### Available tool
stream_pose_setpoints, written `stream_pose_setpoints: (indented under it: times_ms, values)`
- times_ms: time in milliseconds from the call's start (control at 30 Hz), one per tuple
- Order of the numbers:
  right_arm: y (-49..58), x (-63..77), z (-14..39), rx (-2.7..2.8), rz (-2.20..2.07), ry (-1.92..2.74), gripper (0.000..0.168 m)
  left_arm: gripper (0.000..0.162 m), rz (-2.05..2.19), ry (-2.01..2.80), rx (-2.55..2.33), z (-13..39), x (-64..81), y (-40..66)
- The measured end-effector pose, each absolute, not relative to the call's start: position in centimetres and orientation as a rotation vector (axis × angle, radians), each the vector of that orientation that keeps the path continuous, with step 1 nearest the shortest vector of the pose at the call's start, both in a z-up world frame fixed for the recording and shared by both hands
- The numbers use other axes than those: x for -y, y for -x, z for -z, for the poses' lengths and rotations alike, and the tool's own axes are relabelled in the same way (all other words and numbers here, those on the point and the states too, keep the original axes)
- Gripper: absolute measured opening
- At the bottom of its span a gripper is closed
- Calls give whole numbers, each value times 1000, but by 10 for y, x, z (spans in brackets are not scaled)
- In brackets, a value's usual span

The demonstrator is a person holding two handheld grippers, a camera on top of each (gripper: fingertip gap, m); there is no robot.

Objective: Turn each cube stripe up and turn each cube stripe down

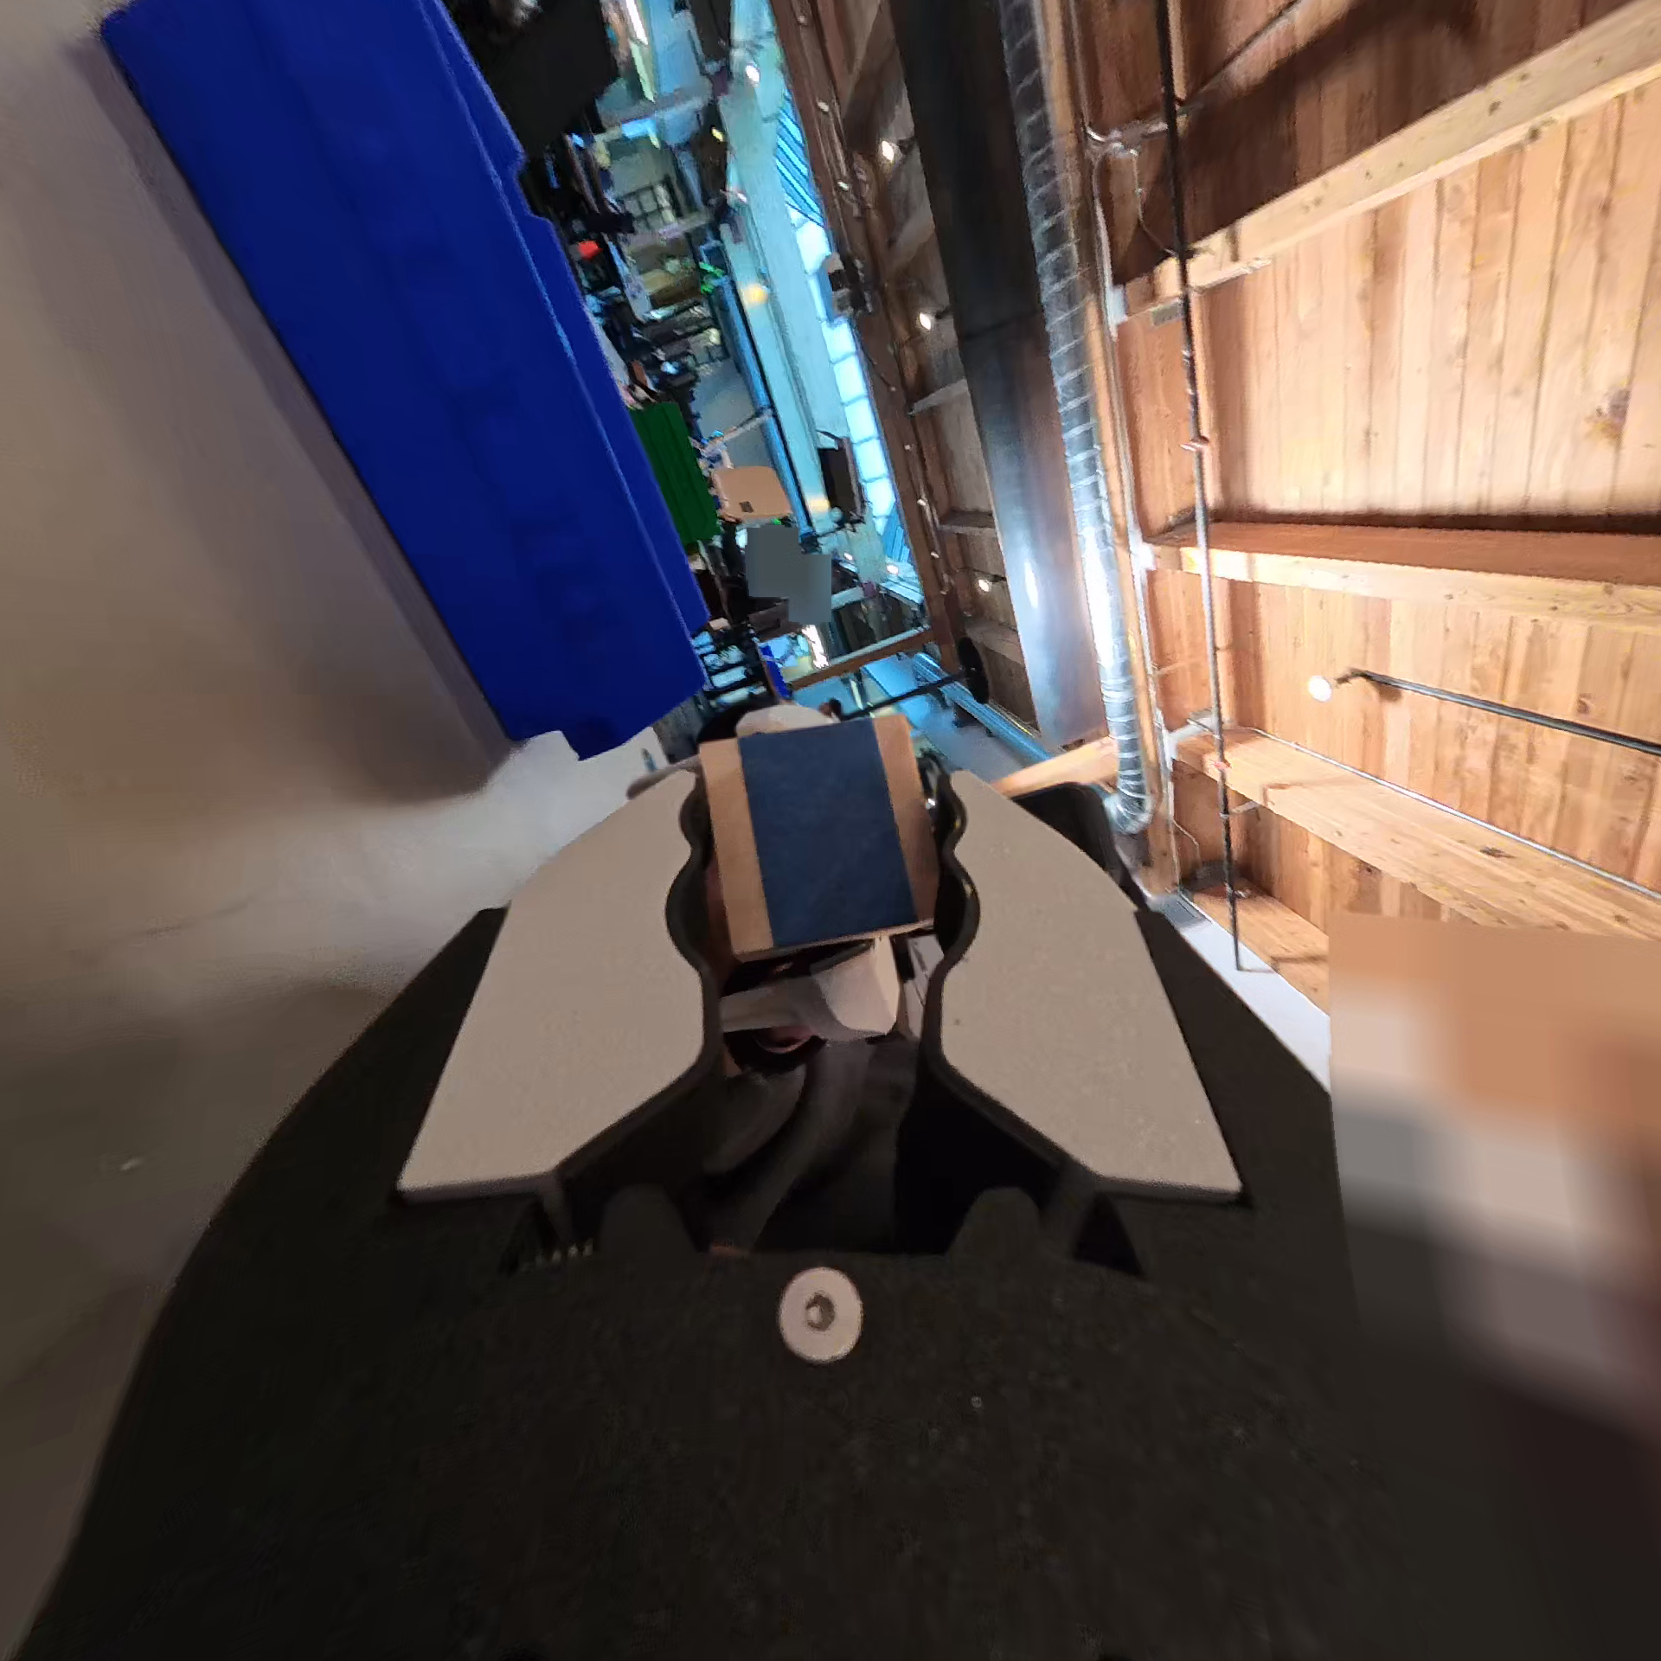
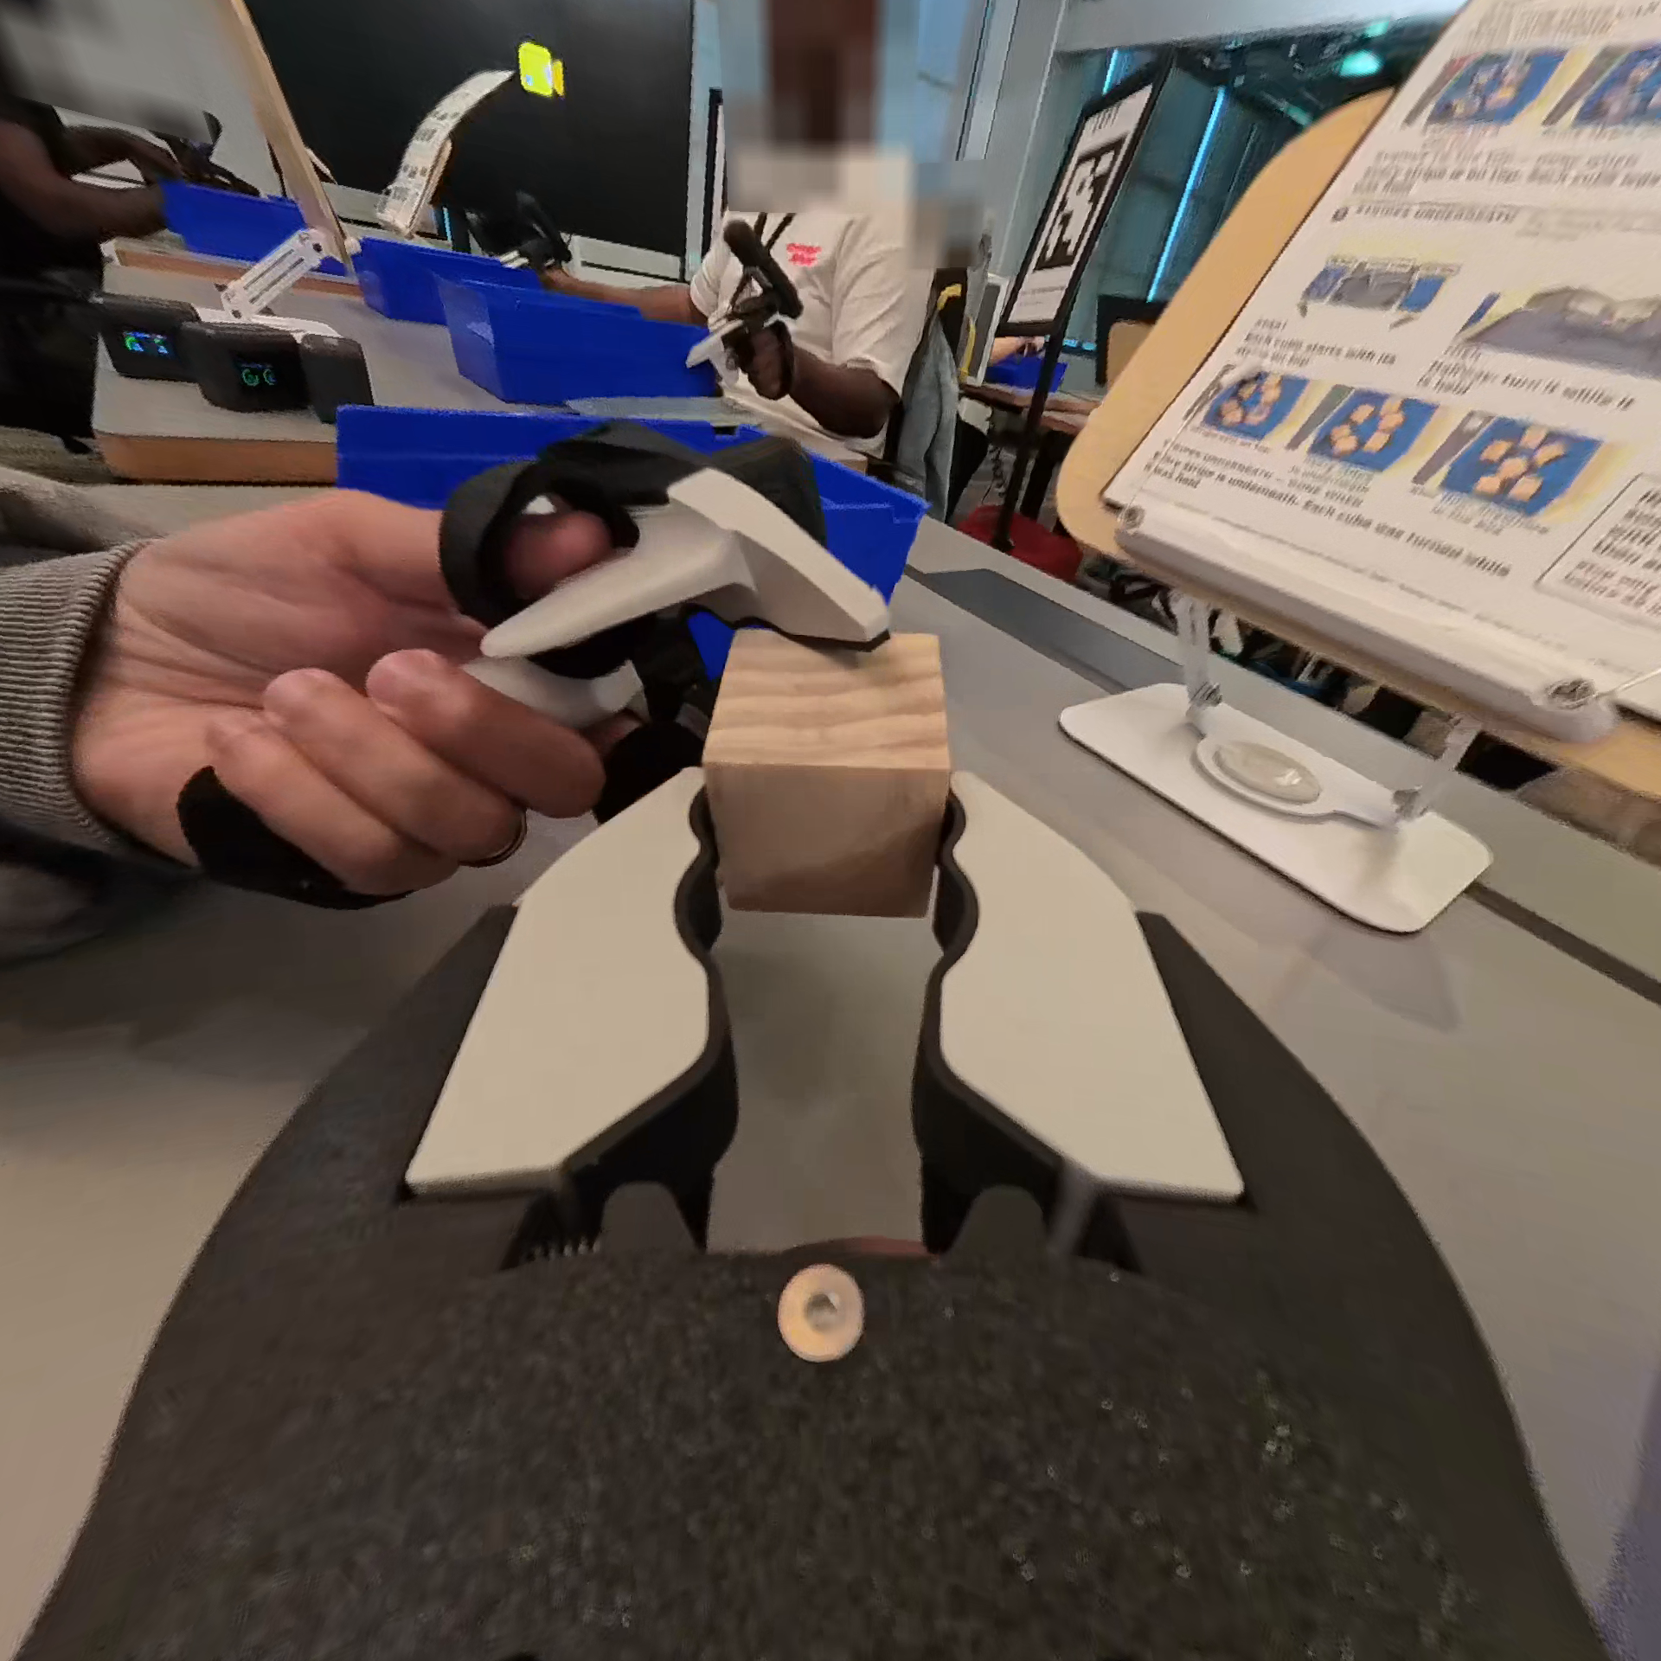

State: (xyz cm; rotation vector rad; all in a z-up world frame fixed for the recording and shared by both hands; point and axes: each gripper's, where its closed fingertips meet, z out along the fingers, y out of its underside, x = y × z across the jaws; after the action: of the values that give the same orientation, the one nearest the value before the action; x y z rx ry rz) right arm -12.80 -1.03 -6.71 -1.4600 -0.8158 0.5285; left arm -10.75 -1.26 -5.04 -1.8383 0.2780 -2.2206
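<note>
One wooden cube [image 2: 827, 773] is held above the grey table [image 2: 1348, 1123] between both grippers. My right gripper [image 2: 827, 809] clamps its left and right sides; only plain wood faces this view. The left gripper [image 2: 719, 629], in a person's hand [image 2: 297, 665], comes in from the left, rolled sideways, with its upper finger [image 2: 791, 584] on the cube's top face. In the left wrist view my left gripper [image 1: 822, 809] is closed on the same cube [image 1: 818, 836], whose face with a wide blue stripe [image 1: 827, 836] is turned toward the camera.
A blue bin [image 2: 836, 512] stands on the table behind the cube and also shows in the left wrist view [image 1: 404, 359]. An instruction sheet on a white stand [image 2: 1276, 791] is at the right. Other people work at tables with more blue bins [image 2: 557, 350] behind.
</note>
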Motion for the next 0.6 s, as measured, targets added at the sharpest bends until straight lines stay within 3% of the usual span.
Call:
stream_pose_setpoints:
  times_ms: [167,233,367,600]
  values:
    - [125,20,57,845,-530,1391,45,47,2163,1855,-434,46,22,107]
    - [122,22,53,846,-542,1380,45,66,2044,1903,-492,51,20,116]
    - [102,21,40,812,-570,1390,45,78,1800,1934,-606,60,31,142]
    - [-7,-16,-28,628,-351,1652,45,73,1325,1949,-907,104,89,154]
